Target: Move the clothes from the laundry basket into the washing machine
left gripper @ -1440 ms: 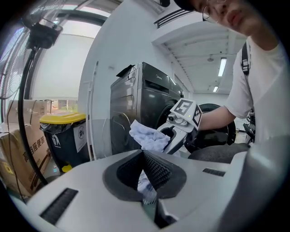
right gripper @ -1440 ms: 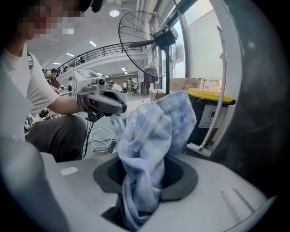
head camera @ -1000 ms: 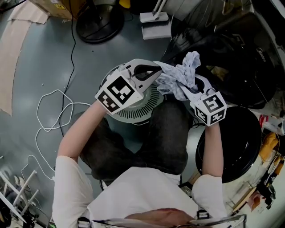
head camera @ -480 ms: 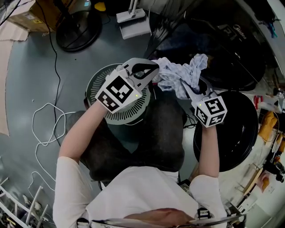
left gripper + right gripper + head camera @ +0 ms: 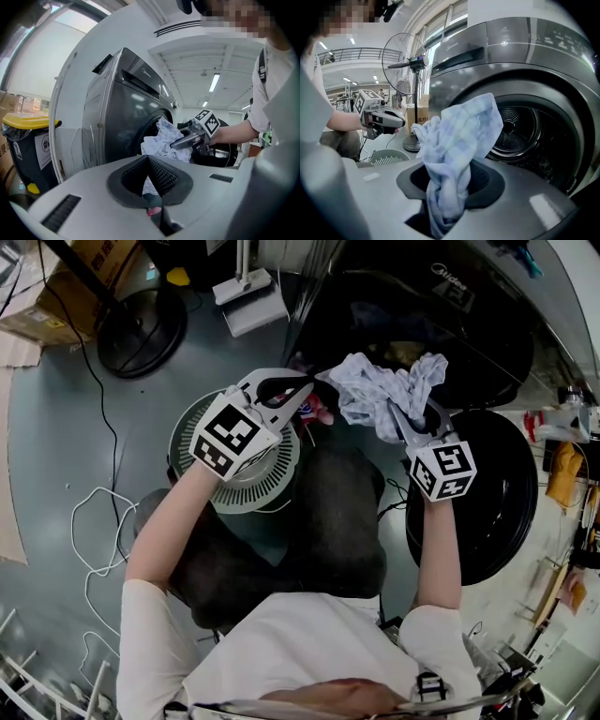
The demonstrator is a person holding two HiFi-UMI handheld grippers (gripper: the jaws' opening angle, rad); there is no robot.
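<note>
A crumpled pale blue-and-white cloth [image 5: 380,390] hangs in the air with my right gripper [image 5: 401,420] shut on it; in the right gripper view the cloth [image 5: 457,140] rises out of the jaws before the washing machine's open drum [image 5: 520,126]. My left gripper [image 5: 312,383] has its fingertips together at the cloth's left edge; whether they pinch it does not show. It is over the round grey laundry basket [image 5: 246,486], which holds a red item [image 5: 321,411]. The left gripper view shows the cloth [image 5: 161,140] and right gripper [image 5: 187,139] by the machine [image 5: 126,117].
The machine's round black door [image 5: 497,512] stands open at the right. A fan base [image 5: 136,329], a cardboard box [image 5: 56,310] and a white cable [image 5: 94,521] lie on the floor at the left. A yellow-lidded bin [image 5: 28,140] stands beside the machine.
My right gripper has carried the cloth up and towards the drum opening. The left gripper has followed a little. The head view has swung so the machine fills more of the top.
</note>
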